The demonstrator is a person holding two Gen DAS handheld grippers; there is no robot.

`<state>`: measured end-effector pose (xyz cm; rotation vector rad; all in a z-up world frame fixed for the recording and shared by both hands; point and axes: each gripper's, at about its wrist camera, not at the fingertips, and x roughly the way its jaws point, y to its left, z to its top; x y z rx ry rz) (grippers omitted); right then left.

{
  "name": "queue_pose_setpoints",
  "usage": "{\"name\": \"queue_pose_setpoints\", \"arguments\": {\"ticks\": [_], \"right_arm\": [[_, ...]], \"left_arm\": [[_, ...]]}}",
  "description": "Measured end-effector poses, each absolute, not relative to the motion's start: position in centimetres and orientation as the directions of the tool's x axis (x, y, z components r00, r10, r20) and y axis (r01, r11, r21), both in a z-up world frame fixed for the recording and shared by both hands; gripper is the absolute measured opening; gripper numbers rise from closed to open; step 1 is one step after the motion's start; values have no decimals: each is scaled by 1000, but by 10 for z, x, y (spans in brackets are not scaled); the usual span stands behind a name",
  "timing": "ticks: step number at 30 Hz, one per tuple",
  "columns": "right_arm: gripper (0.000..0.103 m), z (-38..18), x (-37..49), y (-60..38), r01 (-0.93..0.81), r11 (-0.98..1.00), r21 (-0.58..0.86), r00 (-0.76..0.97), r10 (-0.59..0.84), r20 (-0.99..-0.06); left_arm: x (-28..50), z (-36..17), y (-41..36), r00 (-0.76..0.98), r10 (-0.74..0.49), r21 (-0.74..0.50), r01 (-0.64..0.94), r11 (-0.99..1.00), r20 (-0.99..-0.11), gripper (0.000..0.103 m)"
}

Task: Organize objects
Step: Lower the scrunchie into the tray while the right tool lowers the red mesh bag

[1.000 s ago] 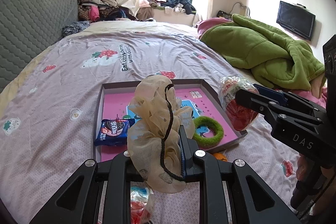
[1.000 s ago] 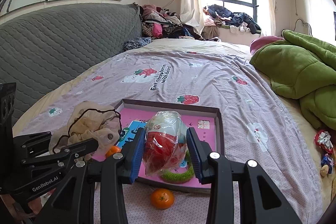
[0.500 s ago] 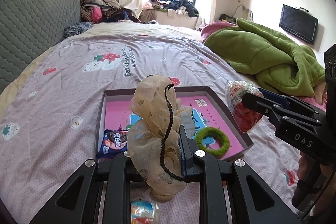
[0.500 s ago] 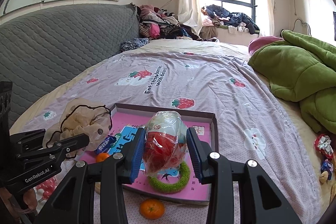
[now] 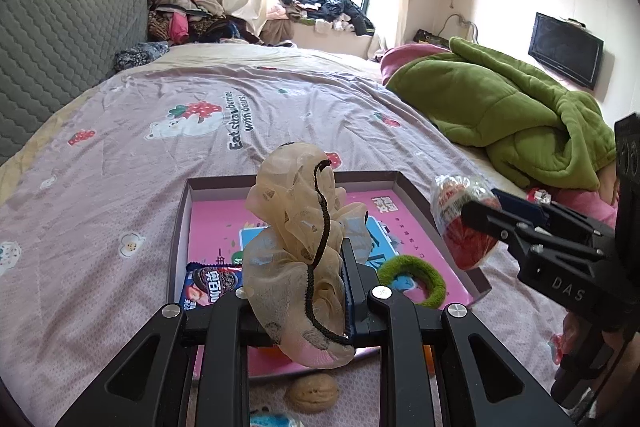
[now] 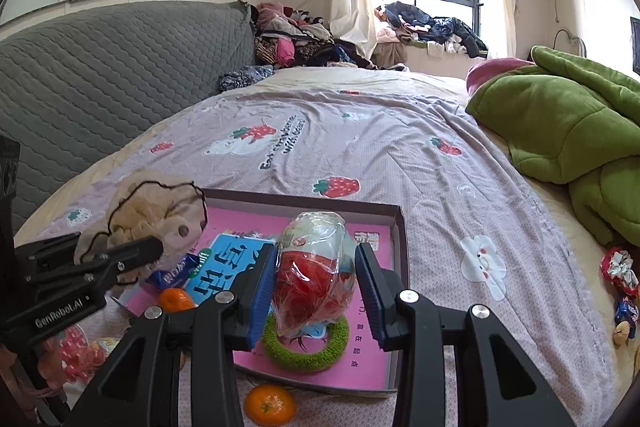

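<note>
Delivery under way: left hand-held gripper pinching a beige scrunchie and right hand-held gripper clamping a wrapped egg hover over the tray, release due next.

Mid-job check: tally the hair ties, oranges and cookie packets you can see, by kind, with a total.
Hair ties: 2 (beige scrunchie, held; green ring in the tray)
Oranges: 2
Cookie packet: 1
Total: 5
</note>
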<state>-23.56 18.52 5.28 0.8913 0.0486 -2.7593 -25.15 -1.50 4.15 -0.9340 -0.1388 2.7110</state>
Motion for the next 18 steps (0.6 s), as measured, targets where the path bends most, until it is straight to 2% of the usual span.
{"name": "queue_pose_setpoints", "arguments": {"ticks": [18], "right_arm": [[40,18,-259,191,203,-979,28,-750,-174,-638]], "left_arm": [[-281,12,-27,-698,317,-252,-199,-947,-642,23]]}}
